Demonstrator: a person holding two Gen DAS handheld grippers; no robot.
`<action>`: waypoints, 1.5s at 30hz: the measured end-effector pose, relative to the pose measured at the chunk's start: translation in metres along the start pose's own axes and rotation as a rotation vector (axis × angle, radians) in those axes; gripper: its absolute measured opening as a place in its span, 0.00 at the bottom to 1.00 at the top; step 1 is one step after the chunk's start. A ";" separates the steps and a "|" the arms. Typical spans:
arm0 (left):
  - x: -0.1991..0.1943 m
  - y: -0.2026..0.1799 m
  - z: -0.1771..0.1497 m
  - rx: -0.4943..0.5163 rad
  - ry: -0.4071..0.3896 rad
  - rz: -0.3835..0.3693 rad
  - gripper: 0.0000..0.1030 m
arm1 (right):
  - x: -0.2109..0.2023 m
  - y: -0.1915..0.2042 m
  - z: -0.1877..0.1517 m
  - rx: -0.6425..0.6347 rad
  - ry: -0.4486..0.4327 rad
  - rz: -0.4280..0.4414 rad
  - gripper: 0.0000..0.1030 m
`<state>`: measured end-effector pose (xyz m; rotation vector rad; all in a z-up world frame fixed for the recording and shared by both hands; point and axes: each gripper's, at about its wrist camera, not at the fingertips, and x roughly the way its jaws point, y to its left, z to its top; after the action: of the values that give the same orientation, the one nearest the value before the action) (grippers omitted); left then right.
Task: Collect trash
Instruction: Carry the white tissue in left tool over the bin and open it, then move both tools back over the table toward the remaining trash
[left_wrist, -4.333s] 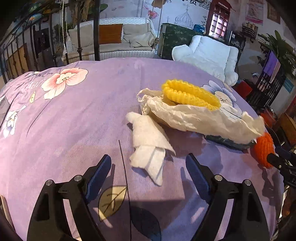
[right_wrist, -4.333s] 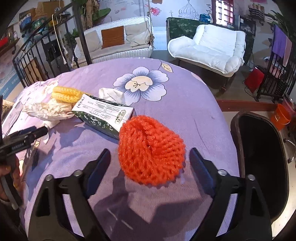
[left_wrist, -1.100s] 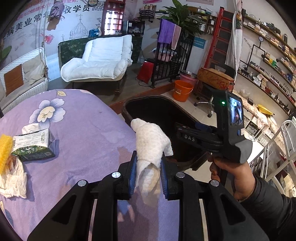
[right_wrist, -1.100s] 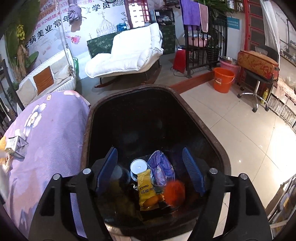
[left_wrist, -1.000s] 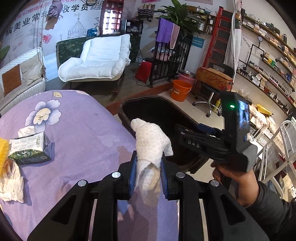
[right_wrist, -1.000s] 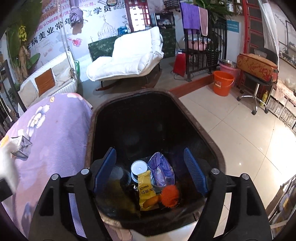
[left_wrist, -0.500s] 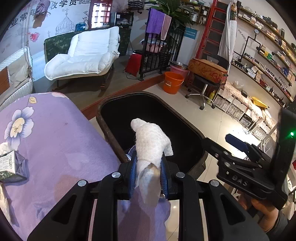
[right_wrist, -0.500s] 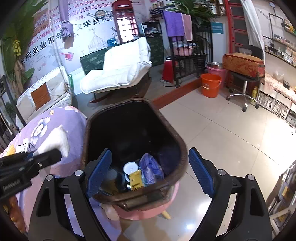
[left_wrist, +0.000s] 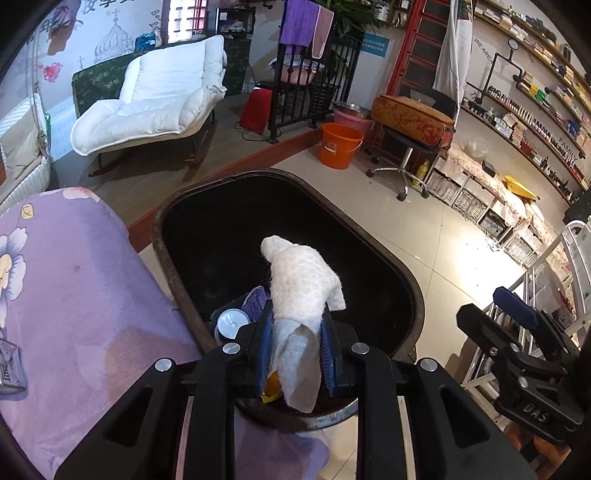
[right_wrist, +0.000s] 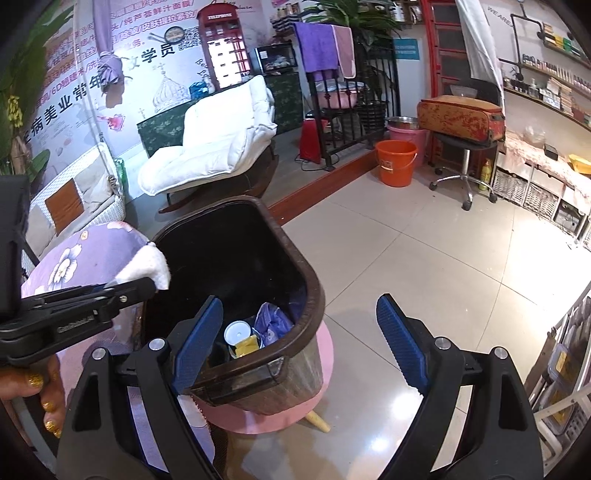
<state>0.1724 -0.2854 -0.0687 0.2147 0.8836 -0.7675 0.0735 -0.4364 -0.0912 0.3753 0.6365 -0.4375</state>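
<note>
My left gripper (left_wrist: 297, 341) is shut on a crumpled white tissue (left_wrist: 301, 280) and holds it over the near edge of the dark brown trash bin (left_wrist: 402, 273). The tissue (right_wrist: 147, 267) and the left gripper also show in the right wrist view, at the bin's left rim. The bin (right_wrist: 295, 258) stands on a pink stool (right_wrist: 288, 413) and holds a white lid (right_wrist: 236, 334), a yellow packet (right_wrist: 248, 345) and a purple wrapper (right_wrist: 271, 325). My right gripper (right_wrist: 299, 341) is open and empty, pulled back to the right of the bin; it also shows in the left wrist view (left_wrist: 513, 317).
The table with the purple floral cloth (left_wrist: 74, 288) lies left of the bin. A small green and white box (left_wrist: 9, 363) lies at its left edge. A white lounge chair (right_wrist: 210, 147), an orange bucket (right_wrist: 396, 162) and a stool on wheels (right_wrist: 461, 173) stand farther off on the tiled floor.
Both grippers carried trash from the table to the bin. The orange net dropped in. In the last second the left gripper moved over the bin; the right backed away to the right.
</note>
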 end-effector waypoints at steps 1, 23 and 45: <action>0.003 -0.002 0.001 0.004 0.005 -0.001 0.22 | 0.000 -0.001 0.000 0.004 0.001 -0.003 0.82; -0.027 -0.005 -0.015 0.005 -0.050 0.014 0.85 | 0.004 -0.022 -0.003 0.087 0.030 -0.048 0.86; -0.124 0.079 -0.095 -0.187 -0.145 0.309 0.87 | -0.004 0.093 -0.014 -0.128 0.089 0.221 0.87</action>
<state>0.1191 -0.1202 -0.0446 0.1243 0.7572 -0.4047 0.1104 -0.3500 -0.0809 0.3406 0.6972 -0.1687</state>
